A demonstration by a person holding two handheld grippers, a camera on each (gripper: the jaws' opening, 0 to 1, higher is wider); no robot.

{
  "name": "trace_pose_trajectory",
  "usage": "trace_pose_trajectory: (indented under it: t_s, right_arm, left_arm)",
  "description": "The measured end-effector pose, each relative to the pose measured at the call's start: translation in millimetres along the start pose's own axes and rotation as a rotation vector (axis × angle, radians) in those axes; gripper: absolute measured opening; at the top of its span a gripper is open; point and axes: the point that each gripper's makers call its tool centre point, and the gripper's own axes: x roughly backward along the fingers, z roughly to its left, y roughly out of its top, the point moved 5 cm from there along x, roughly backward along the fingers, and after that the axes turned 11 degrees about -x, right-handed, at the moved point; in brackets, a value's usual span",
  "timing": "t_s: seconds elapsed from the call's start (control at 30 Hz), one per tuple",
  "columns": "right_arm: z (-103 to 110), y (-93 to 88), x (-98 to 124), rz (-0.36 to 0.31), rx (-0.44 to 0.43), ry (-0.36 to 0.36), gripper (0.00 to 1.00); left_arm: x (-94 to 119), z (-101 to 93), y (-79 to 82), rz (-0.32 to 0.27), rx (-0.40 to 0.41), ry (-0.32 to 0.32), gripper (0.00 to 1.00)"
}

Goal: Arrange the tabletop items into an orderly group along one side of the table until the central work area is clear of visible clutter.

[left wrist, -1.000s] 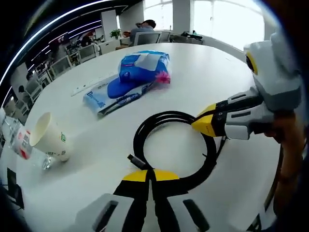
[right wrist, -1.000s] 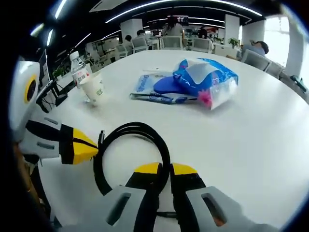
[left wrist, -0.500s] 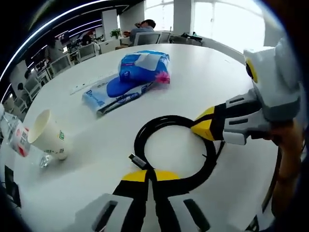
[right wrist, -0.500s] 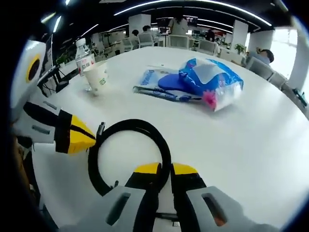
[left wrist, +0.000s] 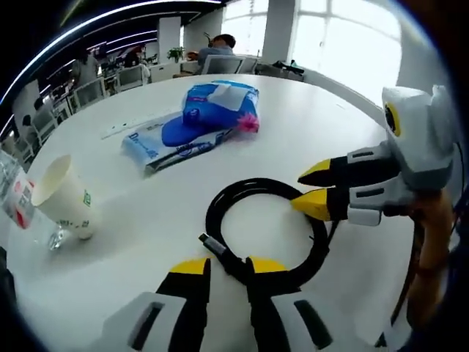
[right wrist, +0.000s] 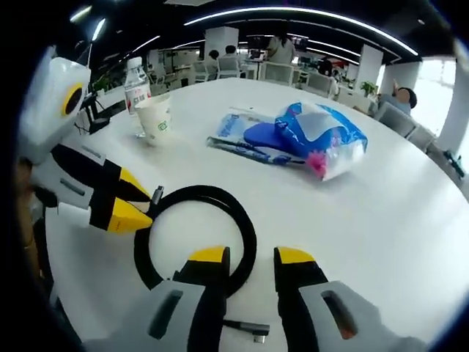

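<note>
Both my tongs apart. Left gripper (left wrist: 222, 265) and right gripper (right wrist: 250, 254) straddle coiled black cable (left wrist: 267, 227) from opposite sides. Blue bags (right wrist: 308, 136), paper cup (left wrist: 64, 198) lie beyond. Advice: clamp both together, keep coil round, carry sideways.

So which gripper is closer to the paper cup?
The left gripper. It sits at the side of the black cable facing the paper cup; the right gripper is at the cable's far side, farther from the cup.
</note>
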Motion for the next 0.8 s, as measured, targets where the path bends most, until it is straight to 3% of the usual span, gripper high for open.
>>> trace_pose_trajectory:
  t_s: [0.07,0.13,0.2,0.27,0.37,0.5,0.53,0.7,0.8]
  right_arm:
    - [-3,2.0,3,-0.034,0.008,-0.004,0.27]
    - [-3,5.0,7,-0.079,0.016,0.008,0.31]
    - [-3,5.6,10,-0.098,0.010,0.021,0.34]
    - [-4,6.5,15,-0.123,0.008,0.036,0.37]
    - [-8,14.9,26,-0.230,0.043,0.018,0.40]
    - [-13,18.7,31,-0.279,0.041,0.013,0.43]
    - [-18,23.1,33,-0.331,0.015,0.035,0.43]
    - [-38,36.6,41,-0.466,0.014,-0.029,0.47]
    - [-51,40.2,44,-0.498,0.013,-0.080,0.45]
  left_arm:
    - [1,1.9,1.9,-0.014,-0.017,0.004,0.20]
    - [4,3.1,9.6,-0.083,-0.061,0.013,0.25]
    - [9,2.1,9.2,-0.097,-0.070,0.015,0.26]
    - [11,4.5,18.5,-0.175,-0.125,0.028,0.32]
    - [23,12.7,32.8,-0.308,-0.184,0.129,0.34]
    - [33,19.9,43.1,-0.393,-0.259,0.215,0.38]
    - [36,22.5,46.7,-0.423,-0.285,0.244,0.39]
    - [38,35.0,52.4,-0.458,-0.331,0.332,0.42]
    - [40,38.6,56.2,-0.507,-0.328,0.356,0.42]
